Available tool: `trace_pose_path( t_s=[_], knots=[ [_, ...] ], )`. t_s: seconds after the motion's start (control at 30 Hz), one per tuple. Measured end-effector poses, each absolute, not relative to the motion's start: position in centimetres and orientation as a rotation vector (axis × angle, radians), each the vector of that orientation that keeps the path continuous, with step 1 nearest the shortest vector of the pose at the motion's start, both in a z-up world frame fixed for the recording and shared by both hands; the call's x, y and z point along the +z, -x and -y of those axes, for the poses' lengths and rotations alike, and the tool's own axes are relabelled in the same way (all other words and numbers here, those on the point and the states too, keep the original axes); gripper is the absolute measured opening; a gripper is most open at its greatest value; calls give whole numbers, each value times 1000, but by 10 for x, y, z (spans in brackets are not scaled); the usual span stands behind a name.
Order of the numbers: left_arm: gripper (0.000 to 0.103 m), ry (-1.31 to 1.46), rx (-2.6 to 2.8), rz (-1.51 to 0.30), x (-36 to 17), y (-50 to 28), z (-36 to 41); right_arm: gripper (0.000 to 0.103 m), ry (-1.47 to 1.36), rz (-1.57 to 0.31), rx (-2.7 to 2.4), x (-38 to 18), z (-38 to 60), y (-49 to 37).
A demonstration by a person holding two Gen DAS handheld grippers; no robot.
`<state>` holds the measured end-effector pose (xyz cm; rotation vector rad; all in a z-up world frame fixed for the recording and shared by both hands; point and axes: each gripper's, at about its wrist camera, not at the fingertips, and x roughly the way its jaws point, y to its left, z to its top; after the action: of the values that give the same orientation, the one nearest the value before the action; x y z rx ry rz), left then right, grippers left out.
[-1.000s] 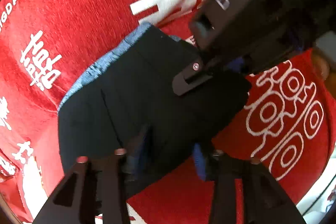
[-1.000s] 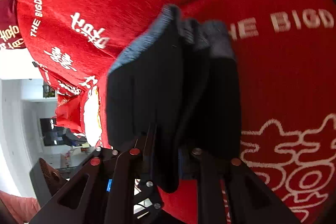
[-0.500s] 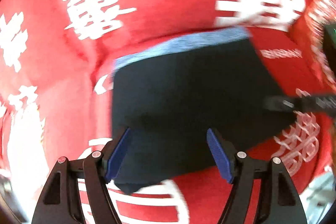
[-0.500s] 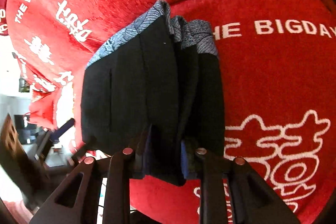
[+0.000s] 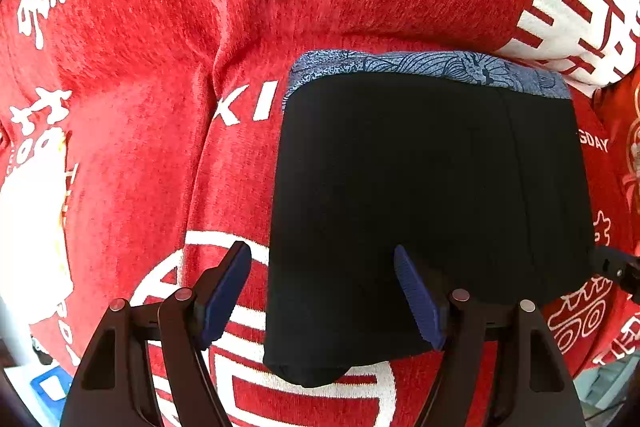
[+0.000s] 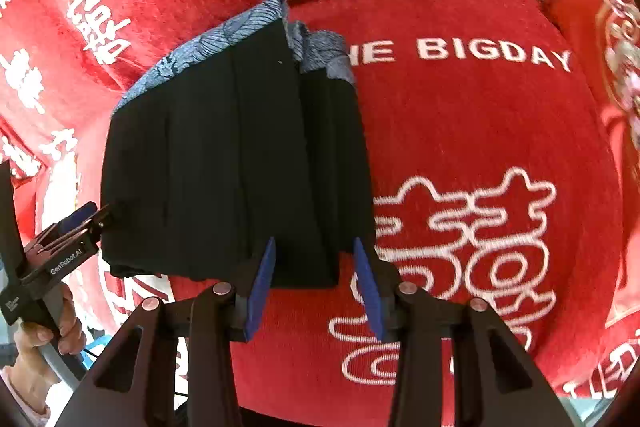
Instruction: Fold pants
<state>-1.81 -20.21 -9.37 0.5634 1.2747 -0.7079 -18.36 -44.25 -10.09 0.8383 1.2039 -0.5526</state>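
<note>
Since a second ago both grippers have let go of the folded black pants (image 5: pixel 432 195), which were then pinched in each set of jaws and now lie flat on the red blanket (image 5: pixel 140 107). In the left wrist view the left gripper (image 5: pixel 324 291) has its jaws spread wide, the pants' near left corner lying between the blue pads (image 5: pixel 416 295) and the blue patterned waistband (image 5: pixel 420 67) at the far edge. In the right wrist view the right gripper (image 6: pixel 316 287) stands with jaws parted, the near right corner of the pants (image 6: pixel 232 167) just ahead of them, and the left gripper (image 6: pixel 68 239) beside the left edge.
</note>
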Motion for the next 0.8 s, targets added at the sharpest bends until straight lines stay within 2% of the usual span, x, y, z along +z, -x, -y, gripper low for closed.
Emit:
trace_pose_path(
  t_s=[0.2, 0.43, 0.8],
  knots=[
    [75, -566, -742, -1296, -92, 17, 200, 45, -827, -1248, -616, -107, 436, 182],
    [75, -562, -759, -1302, -89, 15, 197, 54, -812, -1271, -683, -114, 432, 174],
    [75, -583, -767, -1290, -82, 6, 190, 56, -775, -1269, -762, -117, 413, 168]
  ],
)
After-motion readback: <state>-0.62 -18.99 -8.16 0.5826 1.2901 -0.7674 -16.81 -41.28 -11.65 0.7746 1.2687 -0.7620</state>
